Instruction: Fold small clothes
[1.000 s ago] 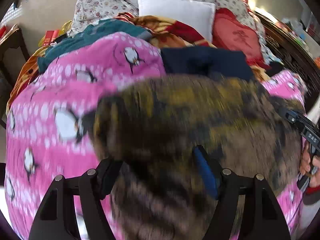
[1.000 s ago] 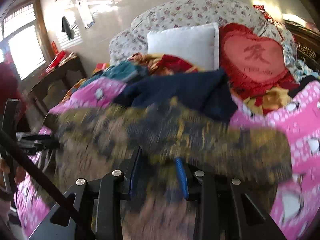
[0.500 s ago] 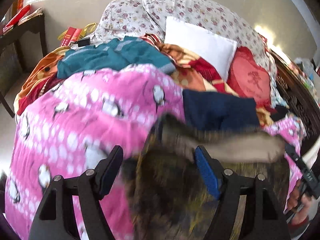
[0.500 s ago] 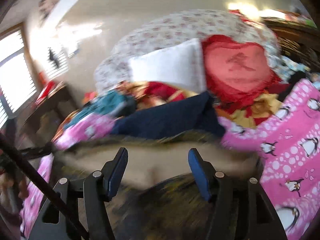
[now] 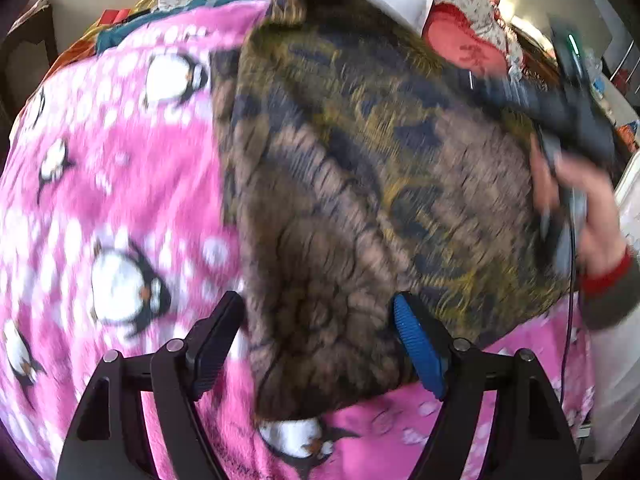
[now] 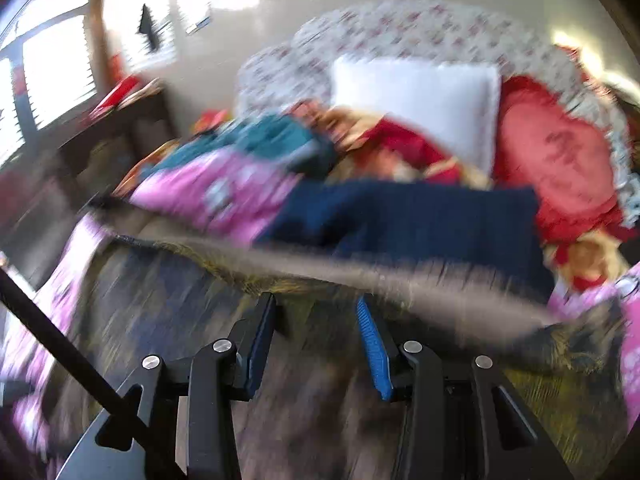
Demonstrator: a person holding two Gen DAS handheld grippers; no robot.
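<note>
A brown, yellow and dark patterned knit garment (image 5: 360,184) lies spread on the pink penguin blanket (image 5: 100,200). My left gripper (image 5: 316,340) is open, its fingers either side of the garment's near edge. My right gripper (image 6: 316,332) is open above the same garment (image 6: 200,340), just short of its folded far edge. In the left wrist view the right gripper (image 5: 560,92) and the hand holding it sit at the garment's right side. Both views are motion blurred.
A folded navy garment (image 6: 420,216) lies beyond the patterned one. Behind it are a teal sweater (image 6: 272,140), a white pillow (image 6: 416,96), a red heart cushion (image 6: 556,152) and a floral quilt (image 6: 400,32). A dark wooden table (image 6: 120,132) stands at left.
Both grippers were shut on the patterned garment a second ago, then opened and let it drop. Now the left view looks down on it flat on the blanket.
</note>
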